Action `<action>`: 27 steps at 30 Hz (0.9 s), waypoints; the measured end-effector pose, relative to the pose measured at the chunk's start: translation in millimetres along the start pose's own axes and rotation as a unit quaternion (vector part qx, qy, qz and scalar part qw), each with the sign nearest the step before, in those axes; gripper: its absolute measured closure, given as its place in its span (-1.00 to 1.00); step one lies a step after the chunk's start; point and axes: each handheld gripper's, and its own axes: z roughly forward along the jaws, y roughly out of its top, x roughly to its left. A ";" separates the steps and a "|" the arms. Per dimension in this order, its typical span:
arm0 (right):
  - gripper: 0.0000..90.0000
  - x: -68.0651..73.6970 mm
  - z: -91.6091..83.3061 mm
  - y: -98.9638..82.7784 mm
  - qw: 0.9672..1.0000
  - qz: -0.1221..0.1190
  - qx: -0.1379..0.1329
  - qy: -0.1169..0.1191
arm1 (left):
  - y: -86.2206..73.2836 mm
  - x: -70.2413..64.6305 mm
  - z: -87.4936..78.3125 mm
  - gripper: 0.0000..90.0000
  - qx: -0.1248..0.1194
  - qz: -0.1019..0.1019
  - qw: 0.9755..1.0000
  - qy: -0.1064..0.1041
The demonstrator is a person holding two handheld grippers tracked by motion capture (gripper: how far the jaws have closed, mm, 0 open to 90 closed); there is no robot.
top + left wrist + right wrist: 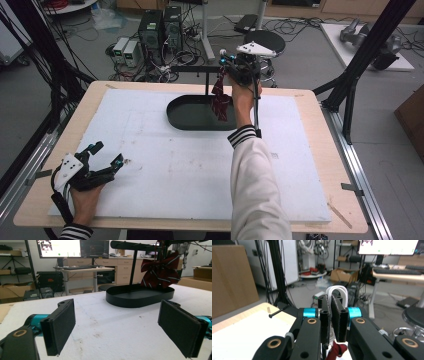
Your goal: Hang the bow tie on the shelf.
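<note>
A dark red striped bow tie (220, 100) hangs from my right gripper (235, 62) over the far side of a black stand's oval base (192, 115). In the right gripper view the right gripper (331, 315) is shut on the tie's white strap loop (337, 291), and red fabric (336, 350) dangles below. The stand's thin rod (278, 311) pokes out at the left. My left gripper (108, 153) rests open at the table's near left. Its view shows both pads (61, 327) wide apart, facing the stand's base (140, 296), post (133, 267) and the bow tie (160, 271).
A white foam board (190, 165) covers the wooden table (320, 150). Behind the far edge stand computer towers (160, 30), cables and a black stool (265, 42). Black frame posts (360, 65) rise at the right, and a metal rail runs along each side.
</note>
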 end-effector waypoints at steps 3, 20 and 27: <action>0.90 0.6 6.0 0.7 1.000 0.000 0.002 -0.003 | 0.0 0.1 0.0 -0.67 0.000 0.000 1.000 0.000; 0.90 4.4 41.9 -16.4 0.999 0.013 0.024 0.021 | 0.2 0.7 -0.2 -0.67 0.002 -0.002 1.000 -0.003; 0.90 6.1 53.0 -24.3 0.997 0.004 0.063 0.034 | 0.3 0.9 0.1 -0.67 0.002 -0.003 1.000 -0.003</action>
